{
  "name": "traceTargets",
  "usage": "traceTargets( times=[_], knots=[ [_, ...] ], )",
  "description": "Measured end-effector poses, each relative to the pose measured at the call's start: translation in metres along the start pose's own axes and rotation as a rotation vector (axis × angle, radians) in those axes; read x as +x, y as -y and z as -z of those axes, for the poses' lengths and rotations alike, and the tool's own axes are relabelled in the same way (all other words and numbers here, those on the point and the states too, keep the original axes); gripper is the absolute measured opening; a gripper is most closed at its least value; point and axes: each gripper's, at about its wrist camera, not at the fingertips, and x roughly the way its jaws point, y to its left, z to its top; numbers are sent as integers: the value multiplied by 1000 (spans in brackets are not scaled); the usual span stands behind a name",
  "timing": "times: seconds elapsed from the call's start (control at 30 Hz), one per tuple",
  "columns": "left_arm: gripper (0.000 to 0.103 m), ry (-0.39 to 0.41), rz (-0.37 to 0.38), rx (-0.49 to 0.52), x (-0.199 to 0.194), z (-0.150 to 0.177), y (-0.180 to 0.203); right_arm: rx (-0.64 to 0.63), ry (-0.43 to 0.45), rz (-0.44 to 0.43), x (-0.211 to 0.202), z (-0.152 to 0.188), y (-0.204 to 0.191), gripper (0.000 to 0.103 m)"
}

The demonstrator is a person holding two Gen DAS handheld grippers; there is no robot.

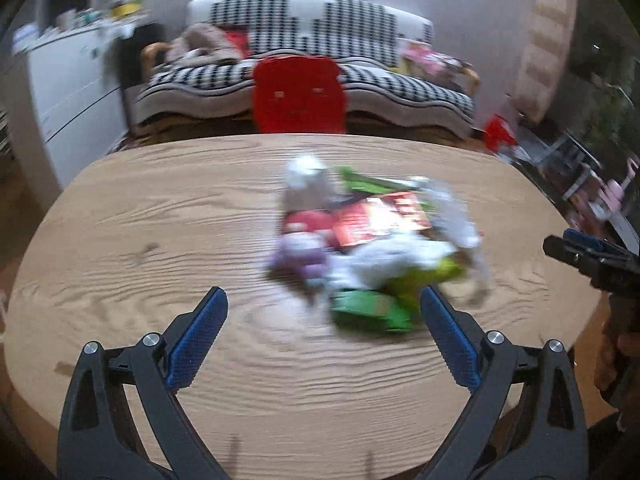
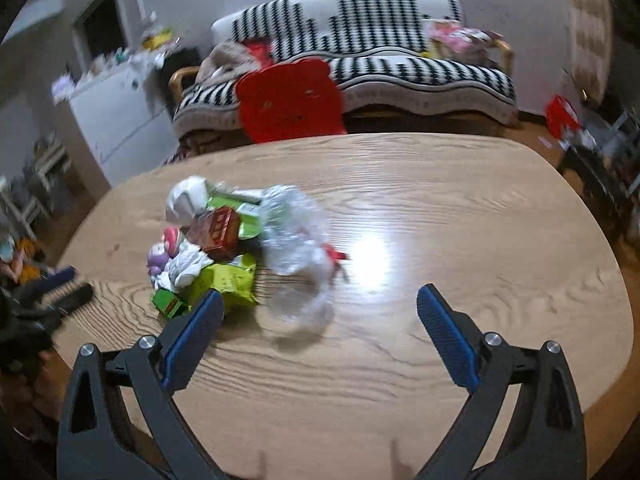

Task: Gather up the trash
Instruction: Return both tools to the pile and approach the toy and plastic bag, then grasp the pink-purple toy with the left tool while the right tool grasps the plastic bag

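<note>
Sitting mid-frame on one bench (image 2: pixel 440 208): one trash pile (image 2: pixel 224 248), holding one clear bag (image 2: pixel 294 236), one red box (image 2: pixel 218 232), two green packets (image 2: pixel 232 280).

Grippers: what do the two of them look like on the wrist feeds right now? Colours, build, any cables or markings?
Both look alike. The left gripper and right gripper each have two black plastic arms with triangular cut-outs and round silver pivot bolts. The fingers carry long blue pads with a fine dotted texture. I can see no cables or markings. The right gripper also shows from the side in the left wrist view, black with blue pads.
</note>
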Motion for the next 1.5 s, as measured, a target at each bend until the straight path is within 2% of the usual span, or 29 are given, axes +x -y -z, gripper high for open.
traceTargets(
  times=[0.13,0.3,0.5,0.6,0.8,0.9,0.97,1.0,1.07,1.17,1.33,1.5],
  knots=[
    [94,-10,-32,-15,1,6,-23,-10,-24,-1,20,-3,-10,94],
    [94,-36,-21,-3,18,4,-31,-9,-43,22,35,-1,-5,94],
    [94,-42,-59,96,71,-5,-20,21,-97,36,66,-1,9,93],
    [94,-74,-38,81,96,-8,-22,22,-113,30,79,-3,11,91],
    [94,-87,-20,69,126,-16,-22,26,-143,20,102,-8,11,85],
    [94,-90,-11,74,137,-16,-24,36,-173,11,113,-7,14,75],
    [89,-87,7,61,139,-18,-25,42,-190,4,120,-6,15,58],
    [83,-85,23,53,138,-19,-26,49,-194,1,121,-5,17,52],
    [53,-97,67,43,135,-21,-23,61,-192,-12,119,-6,21,28],
    [49,-87,59,48,127,-23,-18,71,-161,-20,108,-9,22,21],
    [48,-43,54,27,104,-30,-22,77,-82,-38,77,-15,23,19],
    [48,-8,34,-7,83,-35,-31,65,-46,-47,55,-15,24,19]
  ],
)
